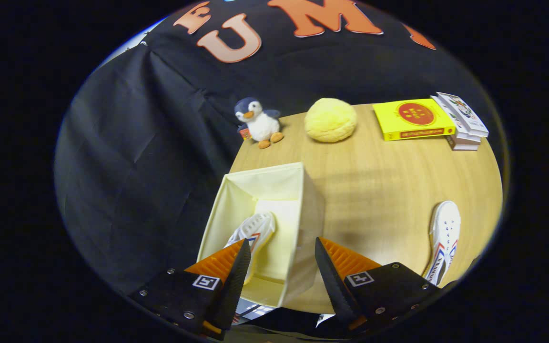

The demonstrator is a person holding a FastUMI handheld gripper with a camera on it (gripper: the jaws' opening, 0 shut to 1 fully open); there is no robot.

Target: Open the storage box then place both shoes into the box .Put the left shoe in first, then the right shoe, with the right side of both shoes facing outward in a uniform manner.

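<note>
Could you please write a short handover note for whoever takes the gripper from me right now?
Gripper: fingers open, holding nothing, poised above the near end of the storage box.
Box: open, standing on the table.
Done: one shoe lies inside the box, just ahead of the fingers.
Left: the other shoe lies on the table, apart from the box on the right; pick it up and place it in the box facing the same way as the first.

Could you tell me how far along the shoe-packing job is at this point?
Done: the box is open and one shoe lies inside it. In hand: nothing; the gripper is open above the box, its fingers apart. Left: the second shoe lies on the table off to the side of the fingers and is not yet in the box.
</note>
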